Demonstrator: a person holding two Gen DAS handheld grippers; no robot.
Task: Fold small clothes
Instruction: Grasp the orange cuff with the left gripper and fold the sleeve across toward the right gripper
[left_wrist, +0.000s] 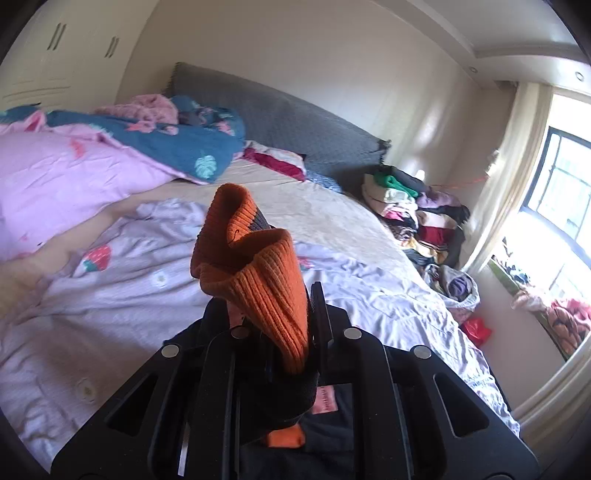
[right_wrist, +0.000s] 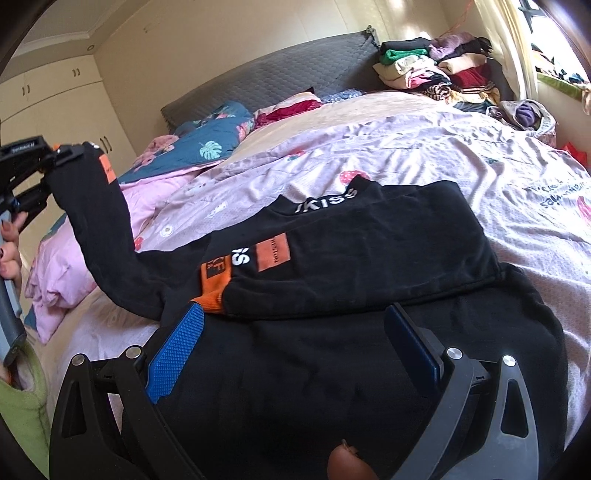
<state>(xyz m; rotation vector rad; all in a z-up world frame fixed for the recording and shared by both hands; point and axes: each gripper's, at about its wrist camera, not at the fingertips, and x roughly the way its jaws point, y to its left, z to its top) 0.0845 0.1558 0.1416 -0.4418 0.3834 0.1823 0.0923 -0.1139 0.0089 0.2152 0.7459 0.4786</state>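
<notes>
So that the sleeve (right_wrist: 92, 229) can fold over the black sweatshirt (right_wrist: 351, 240), the left hand-held gripper (left_wrist: 291, 325) clamps its orange cuff (left_wrist: 255, 266) while the right hand-held gripper (right_wrist: 295, 354) hovers wide open, empty.

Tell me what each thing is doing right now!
Left gripper: shut on the orange cuff.
Right gripper: open, over the black sweater.
Black sweater: partly folded on the bed, one sleeve lifted.
Clothes pile: heaped.
</notes>
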